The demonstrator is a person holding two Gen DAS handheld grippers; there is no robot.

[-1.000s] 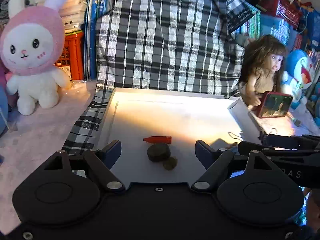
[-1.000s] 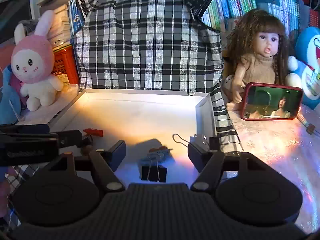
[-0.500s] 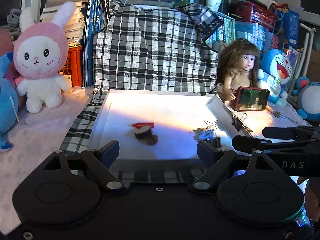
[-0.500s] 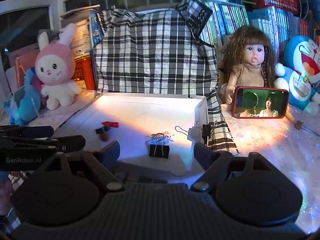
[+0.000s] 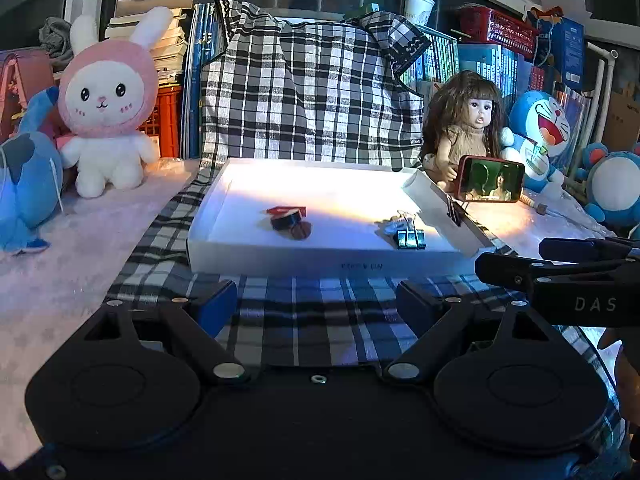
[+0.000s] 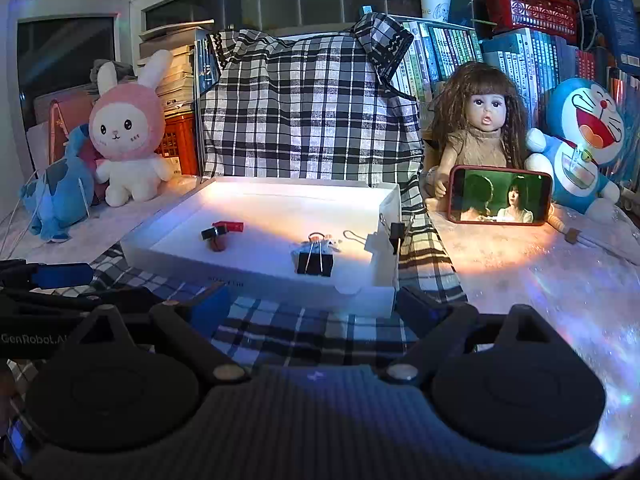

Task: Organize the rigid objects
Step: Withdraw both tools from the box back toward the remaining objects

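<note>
A shallow white tray point(image 5: 320, 258) lies on a checked cloth. In it sit a small red piece point(image 5: 286, 211), a dark round piece point(image 5: 285, 220) and a brown one point(image 5: 301, 231), close together. A black binder clip point(image 5: 411, 237) stands to their right, and another clip point(image 5: 453, 211) grips the tray's right wall. My left gripper point(image 5: 316, 304) hangs open and empty over the cloth, short of the tray. My right gripper point(image 6: 312, 308) is also short of the tray point(image 6: 256, 276), its jaws opening with nothing between them. The black clip point(image 6: 315, 263) lies just ahead of it.
A pink-and-white plush rabbit point(image 5: 106, 104) and a blue plush point(image 5: 24, 184) stand at the left. At the right are a doll point(image 5: 468, 128), a playing phone point(image 5: 491, 179) and a blue cat plush point(image 6: 580, 144). Checked cloth point(image 5: 312, 88) drapes over books behind.
Both grippers have drawn back from over the tray to the cloth in front of it. The right jaws have spread wider. The small pieces and clips stay in the tray.
</note>
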